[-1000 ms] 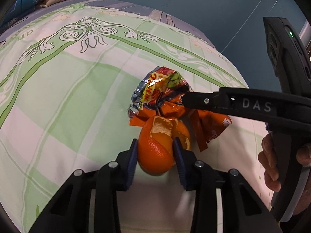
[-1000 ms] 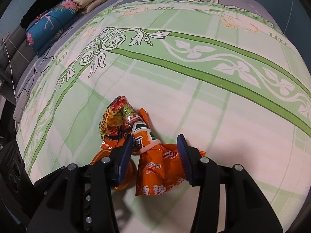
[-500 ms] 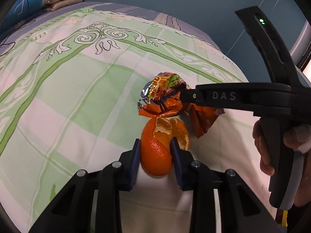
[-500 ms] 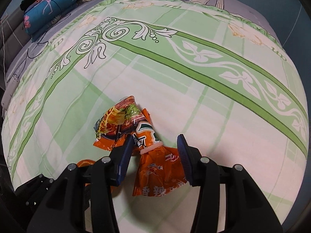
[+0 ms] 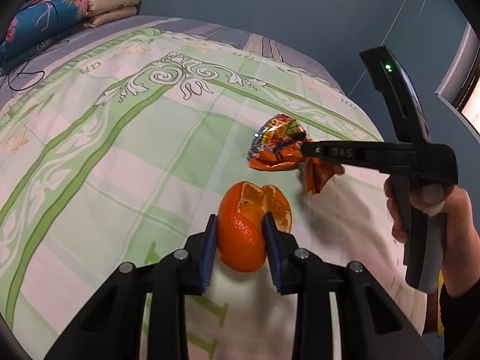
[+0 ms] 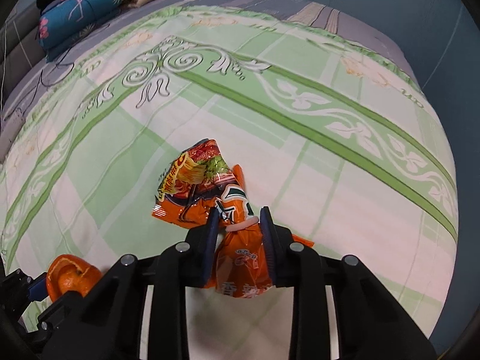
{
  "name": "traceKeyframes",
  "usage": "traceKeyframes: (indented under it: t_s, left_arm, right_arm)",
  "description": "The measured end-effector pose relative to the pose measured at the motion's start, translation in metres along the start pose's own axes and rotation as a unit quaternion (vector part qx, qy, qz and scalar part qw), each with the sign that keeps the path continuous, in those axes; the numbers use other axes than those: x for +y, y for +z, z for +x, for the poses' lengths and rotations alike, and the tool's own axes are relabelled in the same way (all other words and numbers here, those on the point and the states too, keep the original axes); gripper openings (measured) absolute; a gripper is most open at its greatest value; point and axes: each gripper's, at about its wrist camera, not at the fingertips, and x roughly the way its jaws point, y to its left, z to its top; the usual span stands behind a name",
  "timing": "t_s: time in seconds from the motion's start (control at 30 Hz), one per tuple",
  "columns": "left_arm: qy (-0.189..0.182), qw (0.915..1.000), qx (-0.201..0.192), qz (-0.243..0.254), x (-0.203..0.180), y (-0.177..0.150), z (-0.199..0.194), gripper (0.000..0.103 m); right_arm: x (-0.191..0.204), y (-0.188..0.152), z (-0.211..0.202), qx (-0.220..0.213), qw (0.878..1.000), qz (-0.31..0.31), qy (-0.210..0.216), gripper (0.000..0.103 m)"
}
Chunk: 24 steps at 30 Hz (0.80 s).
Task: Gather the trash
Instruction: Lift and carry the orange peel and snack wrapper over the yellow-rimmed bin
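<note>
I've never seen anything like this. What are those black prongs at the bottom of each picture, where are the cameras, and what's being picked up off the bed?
There is no robot here: a person holds a hand tool in each hand, each with two fingers that pinch. A camera on each tool looks forward along those fingers. In the left tool's view, the left gripper pinches a partly peeled orange, and the person's hand shows holding the right tool. In the right tool's view, the right gripper pinches a crumpled orange snack wrapper. Below lies a bed with a green-patterned bedspread and folded bedding at the far end.

Glossy foil wrapper [image 6: 207,192], dimpled orange peel [image 5: 243,240], matt cloth bedspread [image 6: 300,156]
</note>
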Motion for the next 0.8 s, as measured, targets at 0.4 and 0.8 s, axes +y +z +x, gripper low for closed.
traceKeyframes:
  t_s: [0.4, 0.8]
  left_arm:
    - [-0.008, 0.9972, -0.062, 0.042, -0.060, -0.006, -0.081, 0.029]
    - [-0.052, 0.9866, -0.112, 0.107, -0.166, -0.030, -0.165, 0.029]
  right_arm:
    - [-0.071, -0.042, -0.127, -0.089, 0.994, 0.054, 0.016, 0.017]
    - [-0.148, -0.147, -0.280, -0.205, 0.974, 0.100, -0.001, 0.017]
